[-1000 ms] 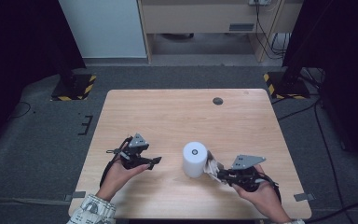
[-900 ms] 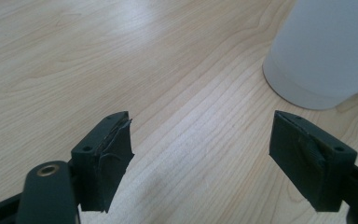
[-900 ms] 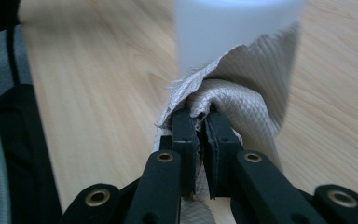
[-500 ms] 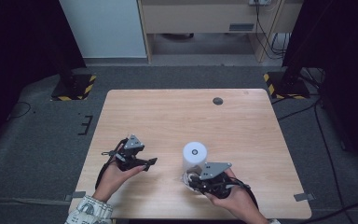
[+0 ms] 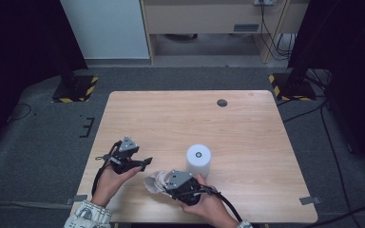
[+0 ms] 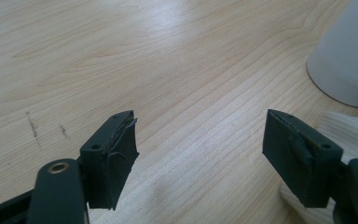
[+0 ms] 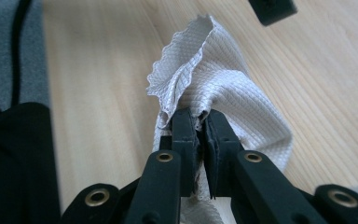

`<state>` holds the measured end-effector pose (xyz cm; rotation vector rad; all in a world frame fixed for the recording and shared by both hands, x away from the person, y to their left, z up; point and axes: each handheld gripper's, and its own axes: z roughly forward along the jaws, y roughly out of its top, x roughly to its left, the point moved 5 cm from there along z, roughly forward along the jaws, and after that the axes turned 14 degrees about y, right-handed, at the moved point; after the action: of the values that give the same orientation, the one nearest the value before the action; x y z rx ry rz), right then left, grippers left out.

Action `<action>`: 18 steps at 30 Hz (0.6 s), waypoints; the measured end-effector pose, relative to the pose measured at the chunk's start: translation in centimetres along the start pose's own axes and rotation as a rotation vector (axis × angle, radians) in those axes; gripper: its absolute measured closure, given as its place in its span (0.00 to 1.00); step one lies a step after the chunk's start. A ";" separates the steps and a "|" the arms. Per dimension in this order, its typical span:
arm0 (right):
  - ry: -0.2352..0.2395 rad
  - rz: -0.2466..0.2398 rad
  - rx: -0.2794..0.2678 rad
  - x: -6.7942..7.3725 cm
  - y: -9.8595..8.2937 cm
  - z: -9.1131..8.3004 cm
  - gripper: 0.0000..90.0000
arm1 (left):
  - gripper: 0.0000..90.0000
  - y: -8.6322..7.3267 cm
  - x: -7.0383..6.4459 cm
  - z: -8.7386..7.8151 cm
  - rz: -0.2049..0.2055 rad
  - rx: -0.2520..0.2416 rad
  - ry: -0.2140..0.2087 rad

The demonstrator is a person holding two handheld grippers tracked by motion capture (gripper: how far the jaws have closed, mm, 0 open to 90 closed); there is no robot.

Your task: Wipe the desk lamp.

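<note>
A white paper towel roll [image 5: 198, 160] stands upright near the table's front middle; its base [image 6: 349, 56] fills the upper right of the left gripper view. My right gripper [image 5: 164, 185] is shut on a crumpled white paper towel sheet [image 7: 209, 88], held low over the table just left of the roll. The sheet [image 5: 154, 182] bunches out from the jaws. My left gripper [image 5: 145, 163] is open, its jaws wide apart over bare wood, nothing between its fingertips [image 6: 112, 158]. It sits left of the roll, close to the sheet.
The wooden table [image 5: 171, 118] has a small dark round grommet [image 5: 222, 102] near its far edge. Grey carpet surrounds the table. Black stands with yellow-striped bases [image 5: 73, 90] stand at the far left and far right.
My right gripper has swung from right of the roll to its front left, carrying the sheet with it. The left gripper has stayed about where it was.
</note>
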<state>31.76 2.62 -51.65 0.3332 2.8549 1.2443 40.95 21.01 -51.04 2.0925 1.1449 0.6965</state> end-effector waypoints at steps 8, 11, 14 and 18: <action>-0.049 0.009 0.056 -0.4 -0.7 2.9 0.76 | 0.28 0.3 -0.7 -0.1 0.007 -0.007 0.002; -0.059 -0.009 0.059 -0.4 -0.7 3.0 0.68 | 0.28 0.5 -1.4 -0.3 0.025 -0.010 -0.008; -0.072 -0.004 0.050 -0.4 -0.7 2.5 0.57 | 0.28 0.5 -1.8 -0.3 0.039 -0.007 -0.009; -0.069 0.012 0.016 -0.2 -0.5 0.9 0.45 | 0.25 0.6 -2.4 -0.6 0.048 -0.011 -0.023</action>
<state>31.95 2.95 -52.64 0.3867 2.8105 1.1885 39.68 18.88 -50.56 2.1191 1.0797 0.6980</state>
